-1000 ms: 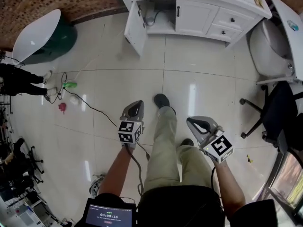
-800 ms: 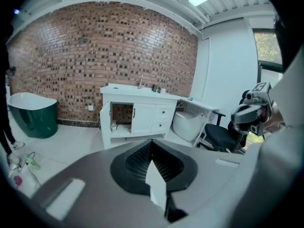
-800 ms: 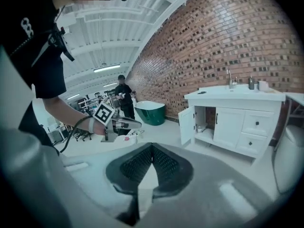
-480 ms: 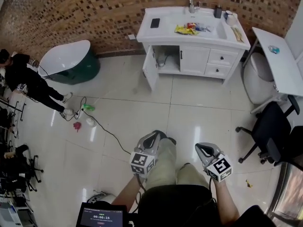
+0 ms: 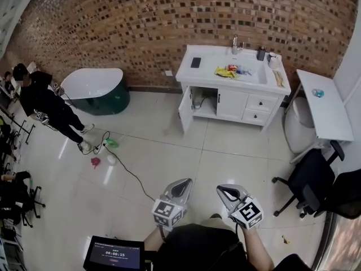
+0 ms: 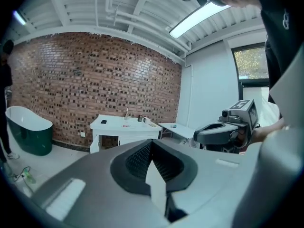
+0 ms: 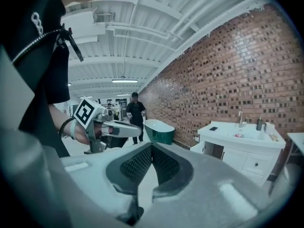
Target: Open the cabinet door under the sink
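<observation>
Head view, left edge first: a person [image 5: 40, 97] beside a green-and-white bathtub [image 5: 93, 86], both well apart from the work. Lower down, a green bottle [image 5: 111, 143] and a black cable [image 5: 128, 173] snaking over the tiles [image 5: 169, 145] toward bottom centre. Worth skirting on any walk forward.

Bottom centre: left gripper [image 5: 184, 183], clenched on nothing, pads pressed together in its own view. Just right of it, right gripper [image 5: 221, 189], likewise closed and empty. Both held low by the body, far from the vanity [image 5: 210, 66].

Upper centre: cabinet door [image 5: 185, 110] under the sink [image 5: 251, 75], already swung out to the left, dark cavity and pipework [image 5: 200, 102] showing behind it. Judged from that, the task's leaf open, with little left beyond perhaps widening it. Neighbouring door [image 5: 233, 105] to the right shut flat, drawers [image 5: 262, 102] beyond it.

For any further pull: walk up first, release the jaws only when close, take the free edge of the leaf squarely, and draw along the hinge arc, not straight back. Keep the idle gripper clear of the swinging edge.

Room: broad bare tile between body and vanity, plenty for the leaf's sweep on its left side. Tighter at right: a white table [image 5: 321, 103] near the vanity's corner, and a black office chair [image 5: 304, 188] at lower right. Best approached from centre-left.
</observation>
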The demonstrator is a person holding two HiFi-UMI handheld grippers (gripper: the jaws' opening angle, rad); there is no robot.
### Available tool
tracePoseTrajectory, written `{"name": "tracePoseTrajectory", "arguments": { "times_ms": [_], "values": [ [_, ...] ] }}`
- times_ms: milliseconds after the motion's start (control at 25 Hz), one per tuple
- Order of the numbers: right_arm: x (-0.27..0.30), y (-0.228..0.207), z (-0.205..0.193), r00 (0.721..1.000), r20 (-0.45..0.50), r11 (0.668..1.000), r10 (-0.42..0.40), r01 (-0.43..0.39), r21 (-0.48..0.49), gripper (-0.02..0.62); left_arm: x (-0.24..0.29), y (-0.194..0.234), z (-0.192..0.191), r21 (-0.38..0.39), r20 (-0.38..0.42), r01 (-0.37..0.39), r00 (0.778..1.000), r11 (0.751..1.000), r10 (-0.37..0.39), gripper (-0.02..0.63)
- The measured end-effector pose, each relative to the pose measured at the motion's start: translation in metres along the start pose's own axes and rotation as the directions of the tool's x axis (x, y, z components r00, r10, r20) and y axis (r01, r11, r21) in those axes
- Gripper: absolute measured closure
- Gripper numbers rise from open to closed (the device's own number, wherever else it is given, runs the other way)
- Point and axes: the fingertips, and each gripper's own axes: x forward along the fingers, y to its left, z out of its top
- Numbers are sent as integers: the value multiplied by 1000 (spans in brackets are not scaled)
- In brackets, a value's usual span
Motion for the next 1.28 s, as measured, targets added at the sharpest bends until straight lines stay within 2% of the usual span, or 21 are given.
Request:
{"name": "tracePoseTrajectory", "arguments": {
  "times_ms": [120, 320, 680, 920, 1120, 1280],
  "values": [
    [-9, 11, 15, 1000, 10, 1000, -23, 23, -16, 603, -7, -9, 19, 14, 15, 40, 999, 999, -40, 591],
    [-19, 12, -6, 997, -17, 996, -76, 77, 52, 603, -7, -33, 24, 20, 33, 79, 996, 997, -79, 591],
    [-21, -7, 7, 998, -15, 998, -62, 62, 32, 604, 19, -76, 4, 20, -48, 170, 984, 985, -169, 591],
    [-35, -34, 13, 997, -17, 997, -75, 76, 30, 603, 37, -93, 18, 28, -40, 183, 982, 983, -182, 591],
    [-44, -26, 14, 999, -9, 999, -51, 51, 5, 603, 32, -97, 14, 11, -39, 164, 986, 986, -164, 591],
    [-48, -19, 10, 999, -17, 999, -37, 37, -6, 604, 33, -107, 12, 18, -52, 184, 982, 983, -183, 591]
  ]
}}
